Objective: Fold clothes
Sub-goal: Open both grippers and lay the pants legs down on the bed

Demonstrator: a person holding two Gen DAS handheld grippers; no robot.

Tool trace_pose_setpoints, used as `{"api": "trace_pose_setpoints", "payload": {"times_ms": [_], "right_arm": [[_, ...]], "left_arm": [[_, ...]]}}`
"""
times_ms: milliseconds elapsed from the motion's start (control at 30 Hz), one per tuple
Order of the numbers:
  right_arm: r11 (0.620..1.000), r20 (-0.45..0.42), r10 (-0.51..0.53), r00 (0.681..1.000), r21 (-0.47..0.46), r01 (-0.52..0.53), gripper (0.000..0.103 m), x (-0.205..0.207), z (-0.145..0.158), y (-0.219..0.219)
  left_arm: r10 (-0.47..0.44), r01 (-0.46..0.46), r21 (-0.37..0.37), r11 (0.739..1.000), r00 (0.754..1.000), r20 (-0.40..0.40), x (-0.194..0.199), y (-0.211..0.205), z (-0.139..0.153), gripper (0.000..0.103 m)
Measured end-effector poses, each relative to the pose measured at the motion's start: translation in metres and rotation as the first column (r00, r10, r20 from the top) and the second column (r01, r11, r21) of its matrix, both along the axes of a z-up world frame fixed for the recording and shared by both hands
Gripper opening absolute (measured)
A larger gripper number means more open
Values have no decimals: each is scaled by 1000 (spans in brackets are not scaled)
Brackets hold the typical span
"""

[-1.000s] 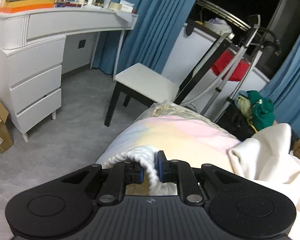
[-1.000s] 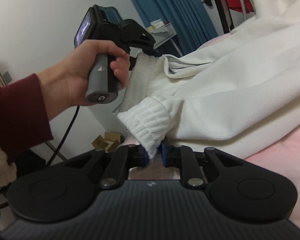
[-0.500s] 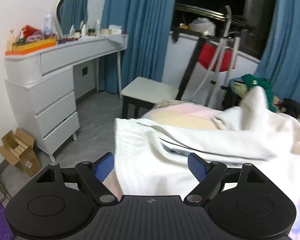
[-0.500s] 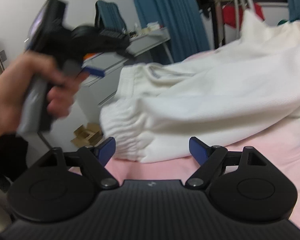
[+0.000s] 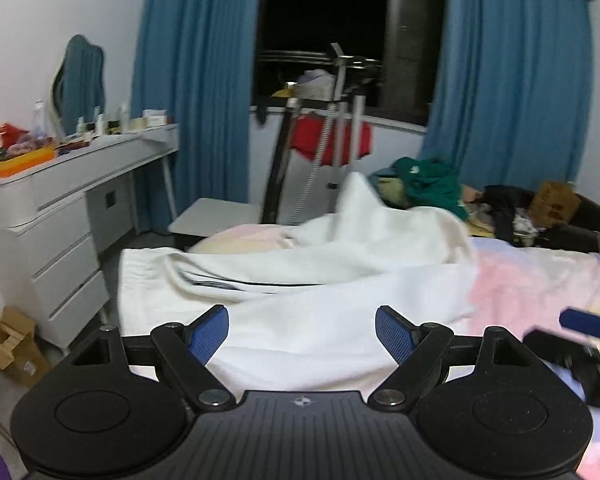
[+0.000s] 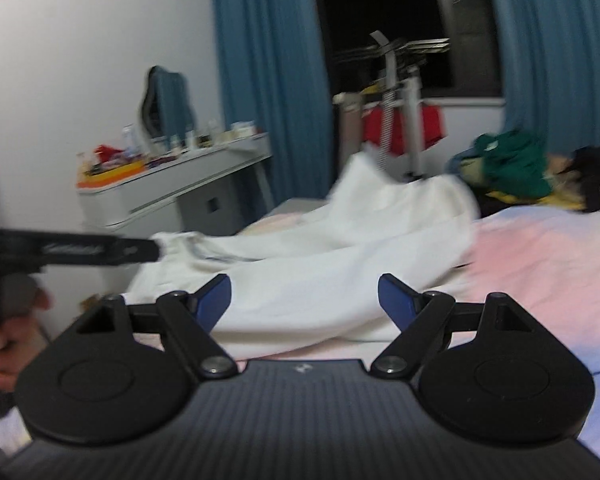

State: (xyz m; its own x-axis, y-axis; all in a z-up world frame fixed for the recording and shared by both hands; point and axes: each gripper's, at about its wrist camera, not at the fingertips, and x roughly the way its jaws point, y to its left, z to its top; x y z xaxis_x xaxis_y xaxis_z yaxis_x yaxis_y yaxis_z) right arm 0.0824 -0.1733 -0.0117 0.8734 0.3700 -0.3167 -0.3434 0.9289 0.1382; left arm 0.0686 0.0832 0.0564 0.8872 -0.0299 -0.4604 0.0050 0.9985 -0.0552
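Note:
A white knitted garment (image 5: 300,276) lies crumpled across the pink bedspread (image 5: 540,280), one part peaked up near the bed's far end. My left gripper (image 5: 302,332) hangs open above the near edge of the cloth, nothing between its blue pads. In the right wrist view the same garment (image 6: 320,240) spreads over the bed (image 6: 540,256). My right gripper (image 6: 304,294) is open too, held back from the fabric with its pads empty. The left tool and the hand holding it show blurred at that view's left edge.
A white dresser (image 5: 60,208) with cluttered top stands left of the bed, a white chair (image 5: 216,216) beyond it. A drying rack (image 5: 336,120) with red cloth stands by the window. A pile of green and dark clothes (image 5: 432,184) sits at the bed's far side. Cardboard boxes (image 5: 8,344) lie on the floor.
Both grippers let go of the white ribbed cuffs they pinched and opened wide. Both pulled back and up from the garment, which now lies dropped on the bed.

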Motion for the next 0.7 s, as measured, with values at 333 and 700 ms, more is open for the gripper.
{"api": "trace_pose_setpoints", "payload": {"times_ms": [333,700], "right_arm": [[989,16,-141,990,38,141,82,4,-34,-64],[983,13,-176,984,57,175,82,15,-41,-76]], "left_arm": [[-73,73,7,997,995,65,-8,-76,-38,82],[-76,77,31,997,996,-46,19,-73,-100,82]]}}
